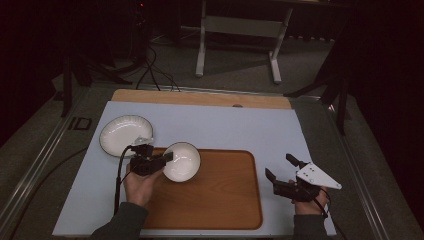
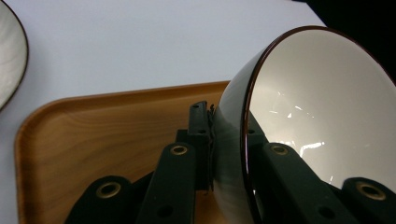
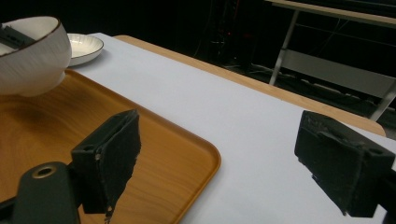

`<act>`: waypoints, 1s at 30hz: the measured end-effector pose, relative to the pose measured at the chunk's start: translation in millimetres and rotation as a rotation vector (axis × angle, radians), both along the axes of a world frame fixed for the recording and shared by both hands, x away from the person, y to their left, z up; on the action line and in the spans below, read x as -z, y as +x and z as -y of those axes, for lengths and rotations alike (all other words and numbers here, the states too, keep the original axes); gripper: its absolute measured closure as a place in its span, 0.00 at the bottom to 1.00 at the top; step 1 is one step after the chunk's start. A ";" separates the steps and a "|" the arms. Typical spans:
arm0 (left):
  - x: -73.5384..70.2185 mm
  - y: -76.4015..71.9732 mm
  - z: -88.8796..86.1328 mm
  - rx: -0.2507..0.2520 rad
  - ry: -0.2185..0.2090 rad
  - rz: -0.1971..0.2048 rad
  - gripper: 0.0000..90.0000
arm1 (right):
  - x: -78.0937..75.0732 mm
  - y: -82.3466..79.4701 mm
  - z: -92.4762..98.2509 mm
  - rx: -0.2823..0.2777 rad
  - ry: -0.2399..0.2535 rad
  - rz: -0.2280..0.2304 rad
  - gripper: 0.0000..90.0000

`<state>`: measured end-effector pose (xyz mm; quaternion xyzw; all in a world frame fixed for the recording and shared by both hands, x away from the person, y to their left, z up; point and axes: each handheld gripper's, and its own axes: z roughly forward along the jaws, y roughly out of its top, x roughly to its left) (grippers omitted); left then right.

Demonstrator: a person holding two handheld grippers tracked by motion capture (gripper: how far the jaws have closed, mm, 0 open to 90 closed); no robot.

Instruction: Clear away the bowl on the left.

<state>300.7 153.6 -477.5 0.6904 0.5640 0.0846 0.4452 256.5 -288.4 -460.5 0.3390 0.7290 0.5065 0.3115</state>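
A white bowl with a dark rim (image 1: 182, 161) (image 2: 322, 102) is tilted over the back left corner of a wooden tray (image 1: 215, 200). My left gripper (image 1: 167, 158) (image 2: 229, 140) is shut on its rim, one jaw inside and one outside. In the right gripper view the bowl (image 3: 32, 53) sits low over the tray (image 3: 177, 154); I cannot tell whether it touches it. My right gripper (image 1: 279, 165) (image 3: 229, 154) stands open to the right of the tray, over the pale mat, with nothing between its pads.
A white ribbed plate (image 1: 126, 134) (image 3: 85, 46) (image 2: 8, 51) lies on the pale blue mat (image 1: 240, 125) just behind and left of the tray. A wooden table edge (image 1: 200, 97) runs along the back. A desk frame (image 1: 237, 45) stands on the floor beyond.
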 end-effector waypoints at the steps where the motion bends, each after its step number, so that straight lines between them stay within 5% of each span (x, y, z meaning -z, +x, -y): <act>1: 0.6 0.1 0.8 0.005 0.003 -0.003 0.91 | 0.0 -0.1 0.1 0.000 0.000 0.000 0.16; 30: 13.4 0.3 17.3 0.041 0.031 -0.039 0.91 | -0.2 -0.2 -0.8 -0.006 -0.005 0.002 0.16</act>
